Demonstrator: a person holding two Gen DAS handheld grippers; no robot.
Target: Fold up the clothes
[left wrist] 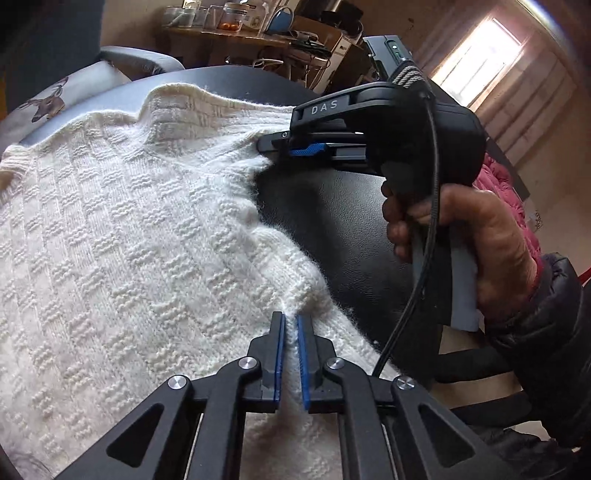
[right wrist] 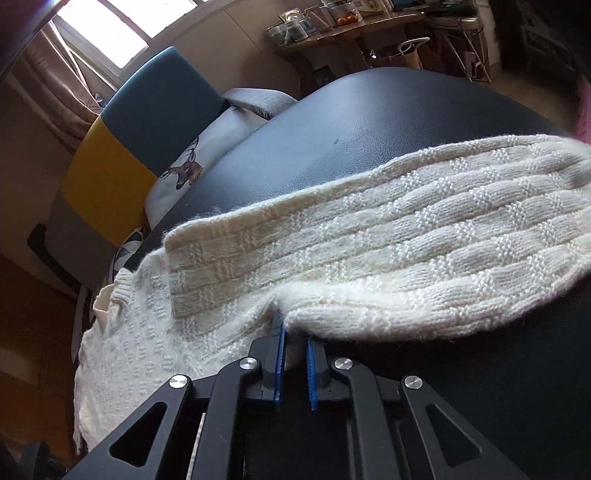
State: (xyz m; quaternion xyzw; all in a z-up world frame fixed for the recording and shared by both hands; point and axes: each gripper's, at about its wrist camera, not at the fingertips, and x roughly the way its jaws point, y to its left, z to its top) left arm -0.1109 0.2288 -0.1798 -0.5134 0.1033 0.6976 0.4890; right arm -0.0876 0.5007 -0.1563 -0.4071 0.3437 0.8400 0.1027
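Left gripper [left wrist: 290,321] up front is clamped on the near edge of the cream knit sweater [left wrist: 129,229], which is spread over a dark padded table [left wrist: 332,221]. Further along that edge, the right gripper [left wrist: 271,146] pinches it too, held in a hand [left wrist: 476,240]. Cluttered desk [left wrist: 240,33] way back.

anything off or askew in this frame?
Nothing stands out. The white knit sweater lies on the dark table, one sleeve folded across it. Both the left gripper and right gripper pinch its edge.
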